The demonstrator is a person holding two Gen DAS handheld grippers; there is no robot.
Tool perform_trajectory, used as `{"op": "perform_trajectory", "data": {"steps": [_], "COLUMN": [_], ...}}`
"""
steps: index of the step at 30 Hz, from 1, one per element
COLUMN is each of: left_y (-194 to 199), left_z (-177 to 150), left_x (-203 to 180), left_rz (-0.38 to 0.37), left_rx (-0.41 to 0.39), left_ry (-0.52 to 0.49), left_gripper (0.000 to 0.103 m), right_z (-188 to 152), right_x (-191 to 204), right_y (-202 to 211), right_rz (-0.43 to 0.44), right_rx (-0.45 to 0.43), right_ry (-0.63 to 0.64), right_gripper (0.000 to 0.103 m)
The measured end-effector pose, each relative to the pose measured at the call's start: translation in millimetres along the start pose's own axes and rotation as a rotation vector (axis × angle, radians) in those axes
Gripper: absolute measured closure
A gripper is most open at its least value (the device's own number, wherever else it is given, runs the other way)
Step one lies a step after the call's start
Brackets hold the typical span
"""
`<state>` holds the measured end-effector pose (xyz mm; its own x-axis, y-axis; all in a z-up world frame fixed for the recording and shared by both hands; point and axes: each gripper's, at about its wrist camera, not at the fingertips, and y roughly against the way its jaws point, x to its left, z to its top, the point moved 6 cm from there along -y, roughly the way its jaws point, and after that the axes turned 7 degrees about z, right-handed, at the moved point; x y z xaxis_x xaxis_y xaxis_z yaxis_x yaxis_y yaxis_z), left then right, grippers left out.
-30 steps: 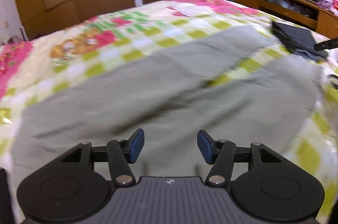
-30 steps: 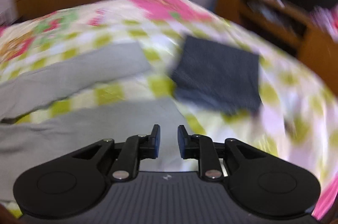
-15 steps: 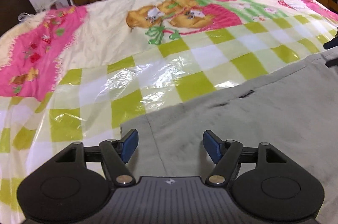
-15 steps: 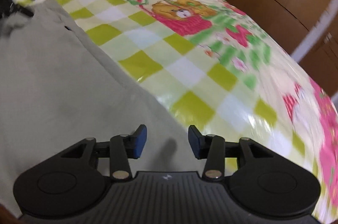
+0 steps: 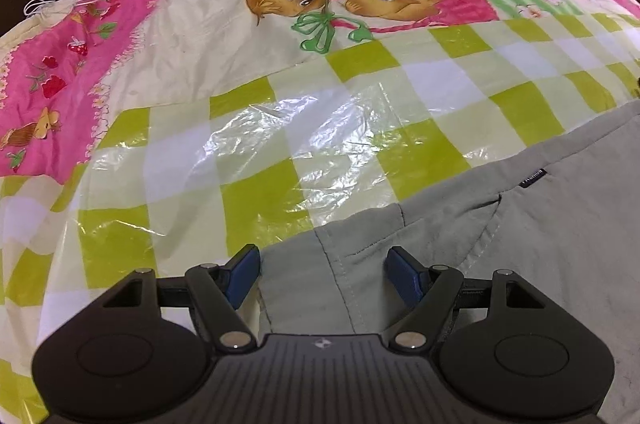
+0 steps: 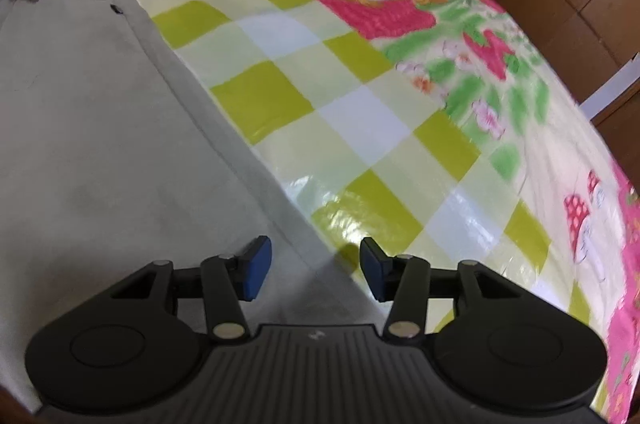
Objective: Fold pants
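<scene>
Both grippers swung away from the far, leg end of the grey-green pants to the waistband edge, dropping closer to the checked bedspread. The left gripper widened and settled over the waistband corner. The right gripper, rolled over, spread its nearly closed jaws astride the pants' edge.

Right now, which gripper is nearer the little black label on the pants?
Left. The left gripper sits over the pants' corner, the label just ahead to its right. The right gripper is over the same edge, with the label far ahead.
</scene>
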<state>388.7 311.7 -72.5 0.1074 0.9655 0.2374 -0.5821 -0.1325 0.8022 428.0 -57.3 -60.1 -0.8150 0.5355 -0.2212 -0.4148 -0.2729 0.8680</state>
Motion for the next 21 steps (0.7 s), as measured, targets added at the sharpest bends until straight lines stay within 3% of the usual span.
{"op": "perform_trajectory", "data": {"steps": [2,4,5,6,8,12,15,21], "left_y": [-3.7,-2.3,-0.7,0.1,3.8,14.8,34.2,128.3], "left_z": [-3.9,-6.8,-7.8,-8.3,-8.2,-3.8,1.6,-22.5], "left_x": [1.5,0.0,0.3,1.3,0.5,-6.2,0.1,6.8], "left_rz": [-0.014,-0.004,0.009,0.019,0.013,0.056,0.058,0.005], "left_rx": [0.025,0.021,0.015,0.017,0.009,-0.016,-0.071,-0.255], "left_ry": [0.024,0.014,0.01,0.015,0.019,-0.015,0.033,0.116], "left_gripper": [0.022,0.034,0.052,0.061,0.067,0.073,0.074,0.075], "right_z": [0.6,0.4,0.2,-0.1,-1.2,1.2,6.1,5.1], "right_x": [1.5,3.1,4.2,5.9,12.5,21.7,21.1,28.0], "right_y": [-3.4,-10.4,-11.6,-11.6,-10.0,-0.2,22.8,104.1], "right_rz": [0.02,0.033,0.039,0.051,0.079,0.06,0.035,-0.035], "right_rx": [0.007,0.028,0.024,0.017,0.014,0.001,-0.059,-0.196], "right_ry": [0.009,-0.001,-0.011,-0.032,-0.05,-0.06,-0.088,-0.15], "right_gripper": [0.054,0.06,0.067,0.082,0.098,0.101,0.101,0.101]}}
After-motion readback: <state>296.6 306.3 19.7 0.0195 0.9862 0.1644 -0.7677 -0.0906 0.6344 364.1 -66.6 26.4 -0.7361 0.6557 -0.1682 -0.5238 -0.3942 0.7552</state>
